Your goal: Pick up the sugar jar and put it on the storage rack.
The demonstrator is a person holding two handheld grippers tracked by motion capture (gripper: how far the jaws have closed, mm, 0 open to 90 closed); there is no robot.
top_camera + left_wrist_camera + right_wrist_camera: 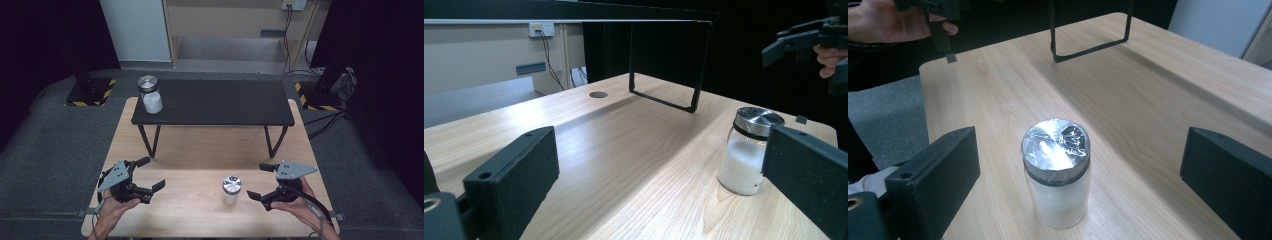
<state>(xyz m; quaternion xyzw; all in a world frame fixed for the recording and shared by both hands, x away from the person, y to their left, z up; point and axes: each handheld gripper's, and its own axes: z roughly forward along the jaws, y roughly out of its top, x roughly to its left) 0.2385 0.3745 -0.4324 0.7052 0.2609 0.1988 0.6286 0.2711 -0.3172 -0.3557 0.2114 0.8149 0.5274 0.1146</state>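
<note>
I hold my right gripper wide open beside the small glass jar with a shiny silver lid low in the frame, ready to slide around and squeeze it, while my left gripper waits open too.

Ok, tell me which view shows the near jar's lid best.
The right gripper view: the near jar sits close, its lid seen from above. The left gripper view shows it side-on, partly behind a jaw; the high view shows it small.

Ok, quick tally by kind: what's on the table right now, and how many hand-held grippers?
Jars with silver lids: 2, one on the wooden table near the right hand-held gripper, one on the black shelf at its left end
Black shelves: 1
Hand-held grippers: 2, both open, left hand-held gripper
Total: 5
</note>
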